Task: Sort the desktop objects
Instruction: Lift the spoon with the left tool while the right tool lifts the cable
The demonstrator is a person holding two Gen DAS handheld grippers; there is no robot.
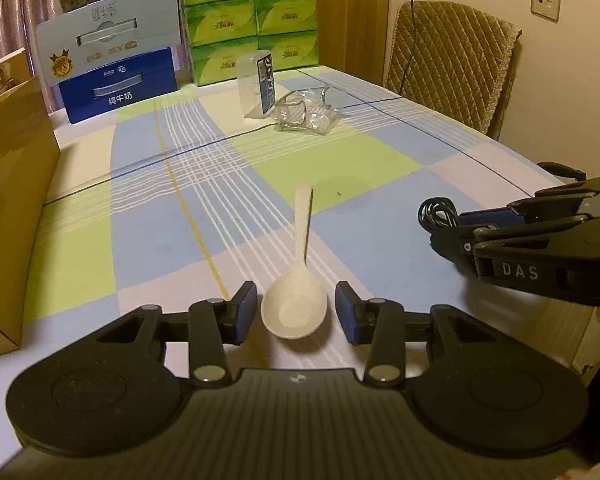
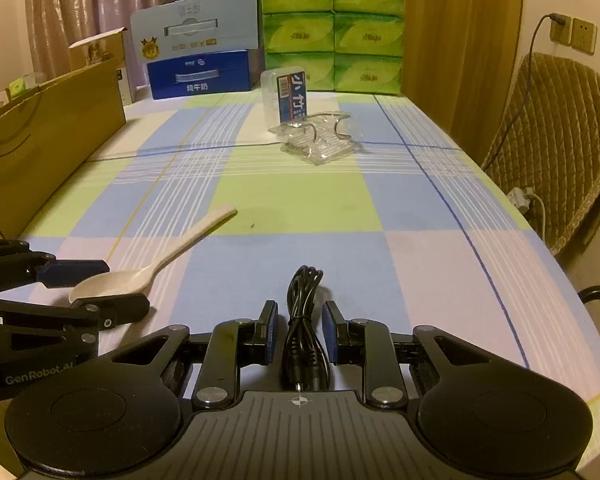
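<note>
At lower centre of each wrist view, both grippers straddle their targets: left gripper [image 1: 296, 312], fingers apart around the spoon [image 1: 296, 300] bowl; right gripper [image 2: 299, 330], fingers apart beside the cable [image 2: 303, 332], seemingly not yet touching, aligned for grasping.

The left gripper [image 1: 296, 312] sits low over the table with its two blue-tipped fingers [image 1: 245, 306] spread wide apart. Neither finger touches anything. The right gripper [image 2: 299, 332] is also low, and its fingers [image 2: 269, 330] are apart too, with a gap on each side. The two grippers are side by side, close together, both pointing the same way. Each one shows at the edge of the other's view.
</note>
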